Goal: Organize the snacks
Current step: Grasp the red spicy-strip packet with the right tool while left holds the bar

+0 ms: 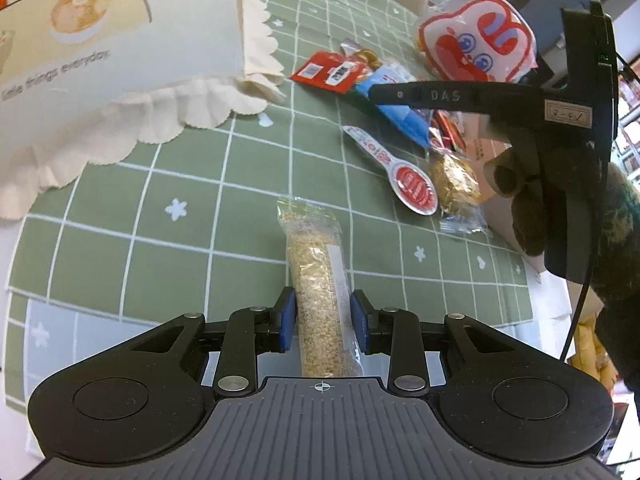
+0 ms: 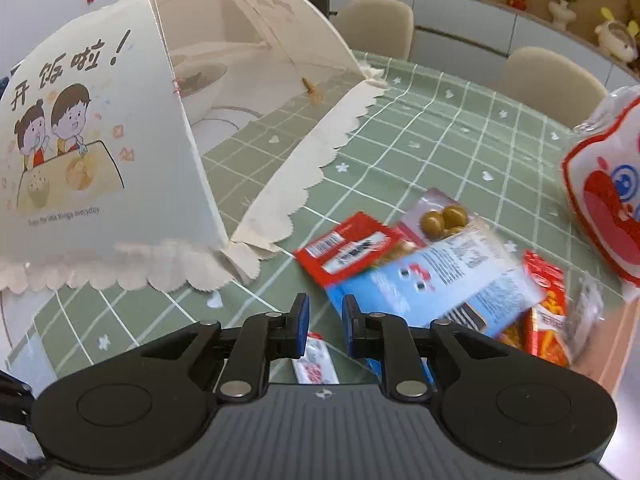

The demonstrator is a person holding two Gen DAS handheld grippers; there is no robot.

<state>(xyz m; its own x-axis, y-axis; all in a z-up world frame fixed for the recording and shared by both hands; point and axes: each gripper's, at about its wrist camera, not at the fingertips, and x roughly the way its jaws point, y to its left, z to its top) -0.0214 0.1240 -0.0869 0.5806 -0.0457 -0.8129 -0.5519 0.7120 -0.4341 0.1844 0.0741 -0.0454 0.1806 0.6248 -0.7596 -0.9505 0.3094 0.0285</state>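
Observation:
My left gripper [image 1: 323,320] has its blue pads on both sides of a long clear-wrapped puffed grain bar [image 1: 316,280] lying on the green checked tablecloth [image 1: 160,220]. My right gripper [image 2: 323,322] is open and empty, hovering above the cloth beside a blue packet [image 2: 440,284]; its black body also shows in the left wrist view [image 1: 560,128]. Loose snacks lie around: a red packet [image 2: 348,252], a pouch of brown balls [image 2: 444,216], an orange-red packet [image 2: 548,312], a spoon-shaped packet [image 1: 396,172] and a nut bar [image 1: 456,184].
A cream folding food cover [image 2: 100,152] with cartoon children stands at the left over a white bowl [image 2: 200,84]. A large red and white cartoon bag [image 2: 604,188] stands at the right. Two beige chairs [image 2: 376,24] stand behind the table.

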